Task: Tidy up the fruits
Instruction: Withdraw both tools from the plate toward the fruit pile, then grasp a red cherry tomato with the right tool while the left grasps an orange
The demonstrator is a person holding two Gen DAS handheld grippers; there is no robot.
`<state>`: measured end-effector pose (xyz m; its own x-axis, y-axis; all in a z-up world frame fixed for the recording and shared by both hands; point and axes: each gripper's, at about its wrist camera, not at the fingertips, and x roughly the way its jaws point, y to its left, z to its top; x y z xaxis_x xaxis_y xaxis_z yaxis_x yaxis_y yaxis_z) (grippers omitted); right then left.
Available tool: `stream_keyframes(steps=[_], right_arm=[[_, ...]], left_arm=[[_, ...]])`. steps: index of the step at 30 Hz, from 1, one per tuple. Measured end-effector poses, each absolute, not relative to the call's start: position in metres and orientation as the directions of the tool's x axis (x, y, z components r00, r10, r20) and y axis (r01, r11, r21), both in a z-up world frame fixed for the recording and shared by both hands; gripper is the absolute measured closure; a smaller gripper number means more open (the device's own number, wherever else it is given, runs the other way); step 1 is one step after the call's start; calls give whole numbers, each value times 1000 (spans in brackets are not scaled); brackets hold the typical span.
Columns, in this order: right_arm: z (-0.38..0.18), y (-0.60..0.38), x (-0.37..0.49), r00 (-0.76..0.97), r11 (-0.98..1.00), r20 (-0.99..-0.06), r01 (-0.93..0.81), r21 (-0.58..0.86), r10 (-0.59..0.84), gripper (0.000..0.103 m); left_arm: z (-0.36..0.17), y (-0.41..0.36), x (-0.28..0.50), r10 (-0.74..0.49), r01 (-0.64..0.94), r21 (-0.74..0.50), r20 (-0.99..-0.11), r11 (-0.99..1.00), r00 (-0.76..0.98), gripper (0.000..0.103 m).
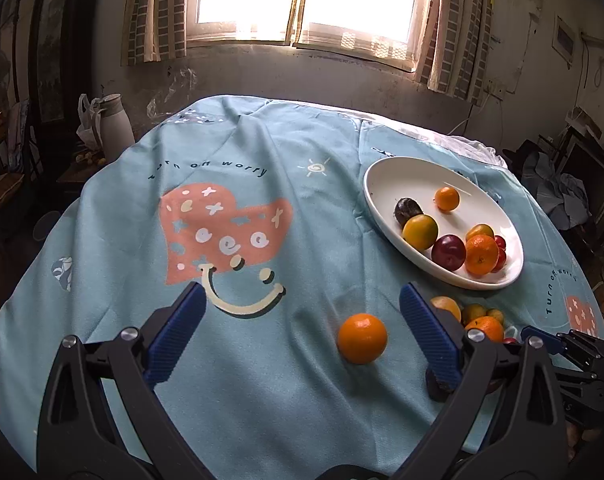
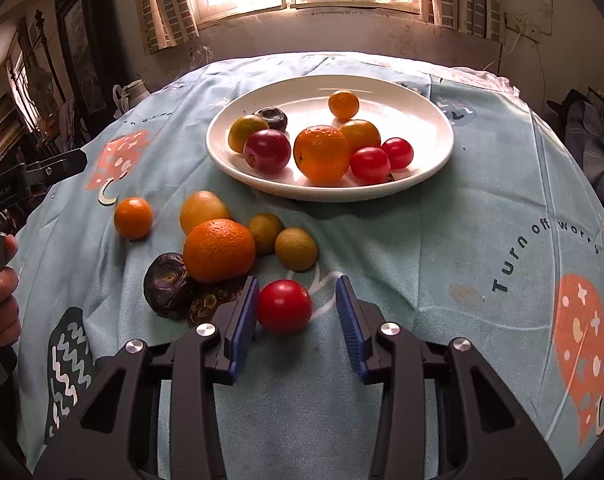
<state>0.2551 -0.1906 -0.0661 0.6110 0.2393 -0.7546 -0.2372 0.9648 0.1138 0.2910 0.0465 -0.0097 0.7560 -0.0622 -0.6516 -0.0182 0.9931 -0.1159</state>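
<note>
Landmark: white plate (image 2: 429, 168) on the table (image 2: 441, 264), holding 8 fruits.
Right hand-held gripper (image 2: 298, 312): low over the cloth, nearer than the plate, pointing toward it; jaws spread around a red tomato (image 2: 284, 306), left pad touching it, right pad apart.
Left hand-held gripper (image 1: 302, 332): low, left of the plate; jaws wide apart, gripping nothing.
Small orange (image 1: 362, 338): between its pads, nearer the right one, resting on the cloth.
Loose fruit cluster (image 2: 222, 248): just in front of the plate.
</note>
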Motion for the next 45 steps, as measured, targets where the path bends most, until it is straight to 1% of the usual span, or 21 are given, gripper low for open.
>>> stream_keyframes(steps=[5,8,13,16,18,20,21,23,30,31,33,34,42,45], right_arm=[[-71,-191,259,595,956,-754,-250,157,279,65],[-72,-192,260,582,945,-749,-264,193,316,72],[-72,-200,263,561,933,-748,-249,258,356,75],[-65,-203,259,584,939,-736,-233,252,343,75],[-59,-204,256,616,947,-719,-224,231,321,75],[-53,-208,253,638,949,-703,-216,230,316,75],[-51,-209,253,643,948,-697,-214,237,319,75],[-48,-212,253,648,946,-690,-210,246,323,75],[-44,-213,250,661,948,-680,-208,242,318,75],[-44,-213,250,661,948,-679,-208,242,318,75],[-43,-213,250,664,949,-678,-206,239,315,75],[-43,-213,250,665,949,-677,-206,238,315,75],[-40,-214,248,674,950,-670,-203,239,312,75],[-39,-215,247,682,951,-664,-200,236,308,75]], left_arm=[[-11,46,292,-72,-10,-121,-658,993,750,4],[-12,46,293,-70,-14,-120,-661,993,747,4],[-16,43,296,-76,6,-105,-675,995,733,4],[-19,36,295,-72,41,-62,-679,997,730,5],[-23,28,296,-76,83,-24,-690,996,719,9],[-29,20,297,-84,124,5,-708,992,701,21],[-33,16,297,-77,135,24,-715,991,695,25],[-40,12,300,-65,147,48,-731,988,679,38],[-52,2,302,-140,232,15,-756,973,639,55],[-54,-1,302,-141,239,19,-760,971,635,57],[-59,-4,304,-139,246,24,-771,969,622,63],[-62,-5,305,-138,247,24,-775,969,617,65],[-70,-6,310,-99,228,55,-784,972,613,65],[-68,-2,310,-121,218,18,-784,976,609,65]])
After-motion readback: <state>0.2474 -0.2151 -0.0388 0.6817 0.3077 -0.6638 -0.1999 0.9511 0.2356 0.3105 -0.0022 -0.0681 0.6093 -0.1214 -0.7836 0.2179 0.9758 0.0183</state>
